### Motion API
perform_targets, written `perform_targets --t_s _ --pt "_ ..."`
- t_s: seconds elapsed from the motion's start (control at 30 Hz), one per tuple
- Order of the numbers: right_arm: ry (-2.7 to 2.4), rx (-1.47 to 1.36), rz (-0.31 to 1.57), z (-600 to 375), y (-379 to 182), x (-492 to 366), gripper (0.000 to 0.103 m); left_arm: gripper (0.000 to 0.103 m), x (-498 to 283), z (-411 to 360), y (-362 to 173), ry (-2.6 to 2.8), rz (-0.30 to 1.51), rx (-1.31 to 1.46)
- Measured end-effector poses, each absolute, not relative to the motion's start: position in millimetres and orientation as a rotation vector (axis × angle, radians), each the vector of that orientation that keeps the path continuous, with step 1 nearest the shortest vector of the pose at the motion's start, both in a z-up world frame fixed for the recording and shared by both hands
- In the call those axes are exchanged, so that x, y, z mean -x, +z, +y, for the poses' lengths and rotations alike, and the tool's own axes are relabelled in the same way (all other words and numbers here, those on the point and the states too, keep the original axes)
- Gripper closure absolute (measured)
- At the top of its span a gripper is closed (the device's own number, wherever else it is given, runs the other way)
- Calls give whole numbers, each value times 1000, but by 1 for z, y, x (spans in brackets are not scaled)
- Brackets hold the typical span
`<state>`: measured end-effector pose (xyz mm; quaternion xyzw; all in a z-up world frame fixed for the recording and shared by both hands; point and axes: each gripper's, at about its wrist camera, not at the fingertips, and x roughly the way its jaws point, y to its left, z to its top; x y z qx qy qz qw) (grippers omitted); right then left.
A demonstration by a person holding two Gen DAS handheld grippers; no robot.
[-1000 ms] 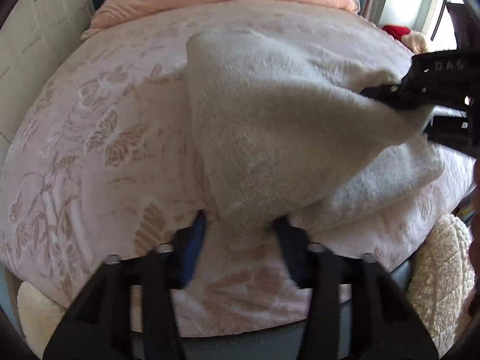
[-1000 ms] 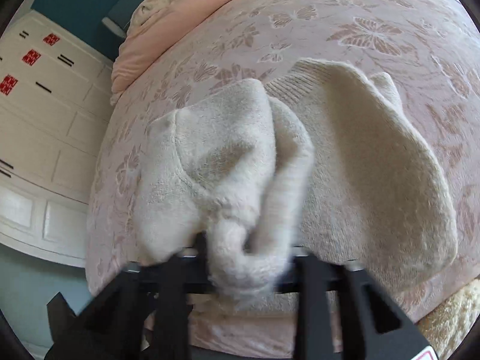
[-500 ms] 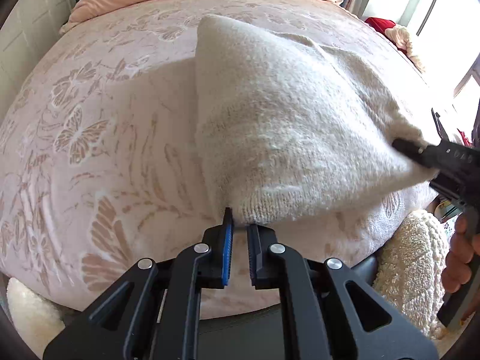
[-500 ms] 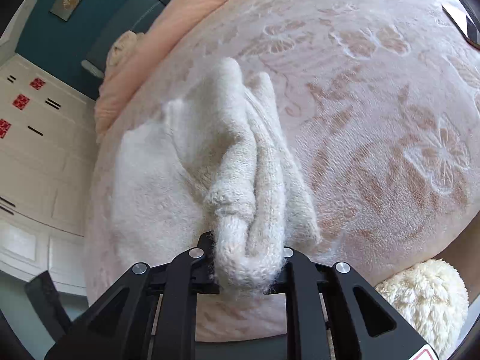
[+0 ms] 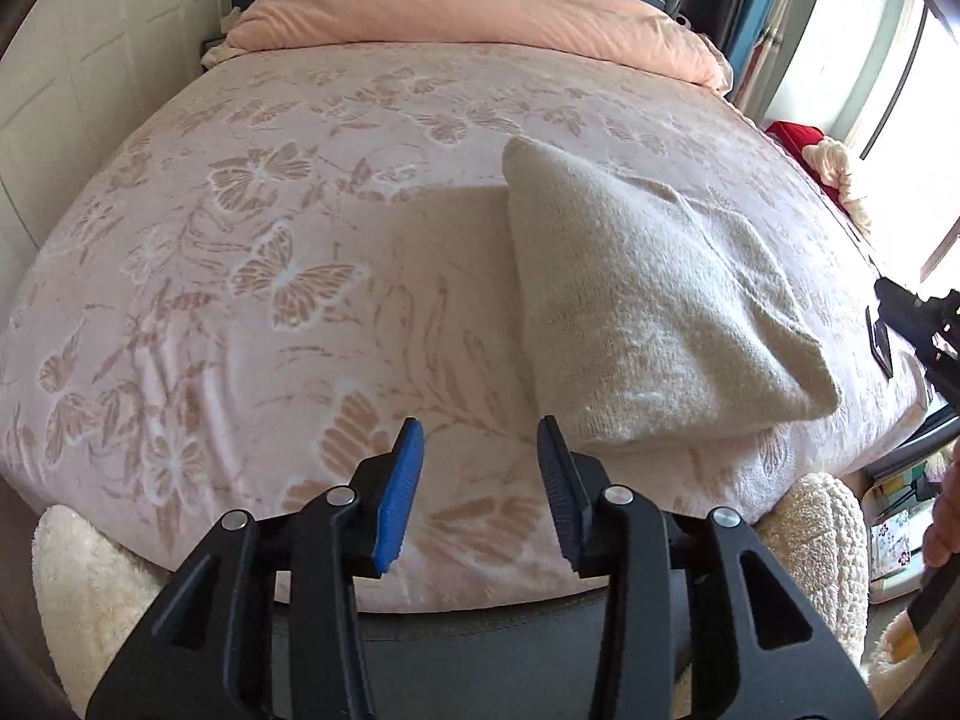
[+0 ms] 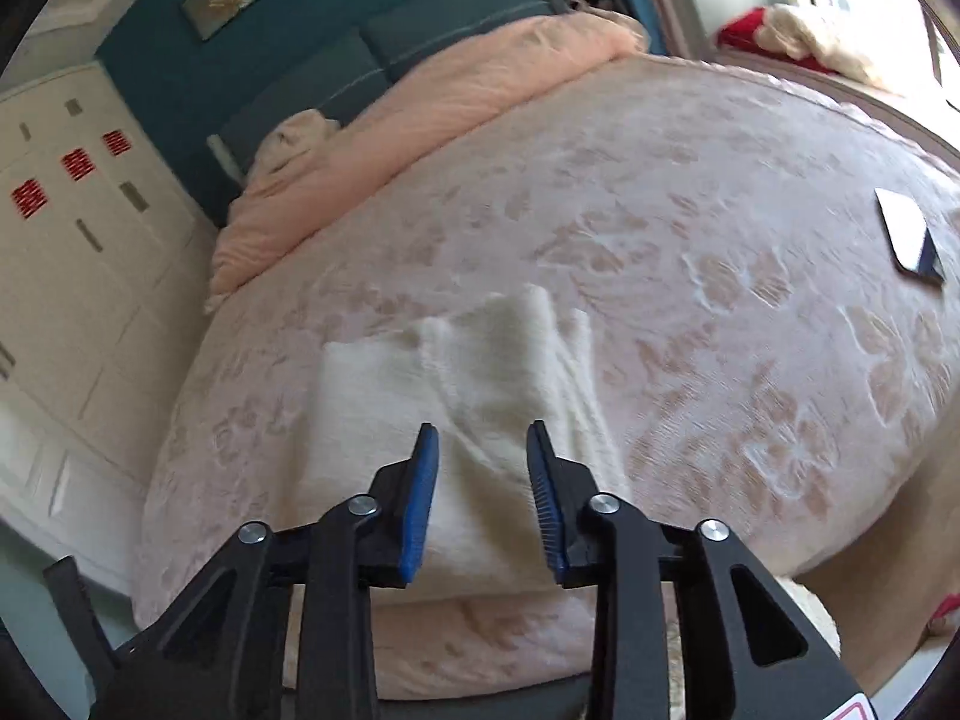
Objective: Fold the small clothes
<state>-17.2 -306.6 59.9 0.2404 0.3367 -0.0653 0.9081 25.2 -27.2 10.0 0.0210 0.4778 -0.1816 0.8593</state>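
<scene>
A cream knitted garment (image 5: 648, 312) lies folded on the pink flowered bedspread (image 5: 270, 252), near the bed's front right edge. My left gripper (image 5: 480, 438) is open and empty, just in front of the garment's near left corner. In the right wrist view the same garment (image 6: 468, 384) lies flat with a few ridges. My right gripper (image 6: 483, 444) is open and empty, above its near edge. The right gripper's tip also shows at the right edge of the left wrist view (image 5: 918, 312).
A peach duvet (image 5: 480, 12) is bunched at the head of the bed. A dark flat phone-like object (image 6: 909, 234) lies on the bedspread at the right. White wardrobe doors (image 6: 72, 276) stand on the left. Fluffy cream cushions (image 5: 822, 546) sit below the bed's front edge.
Both grippers have let go of the garment, opened and pulled back. The garment now lies folded flat on the bed.
</scene>
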Motion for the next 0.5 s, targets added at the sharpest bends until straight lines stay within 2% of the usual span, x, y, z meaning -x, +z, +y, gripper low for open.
perform_targets --t_s 0.07,0.13,0.17,0.23,0.27,0.43,0.5 --pt "-31 -444 696 -278 66 -10 84 65 -26 -27 12 -365 1000 -52" --pt "2 -415 767 -255 49 -42 84 64 -24 -27 16 -354 990 -63" --pt "9 -391 853 -243 24 -63 84 64 -23 -26 18 -349 982 -74" --pt "31 -358 1135 -218 -48 -96 84 50 -19 -23 21 -327 968 -87" --pt "23 -356 1169 -214 -71 -100 87 48 -17 -20 23 -314 961 -87" --pt "37 -473 986 -229 -9 -73 88 45 -13 -11 24 -305 959 -93" --pt "-67 -400 915 -243 4 -50 89 45 -13 -12 20 -309 968 -93"
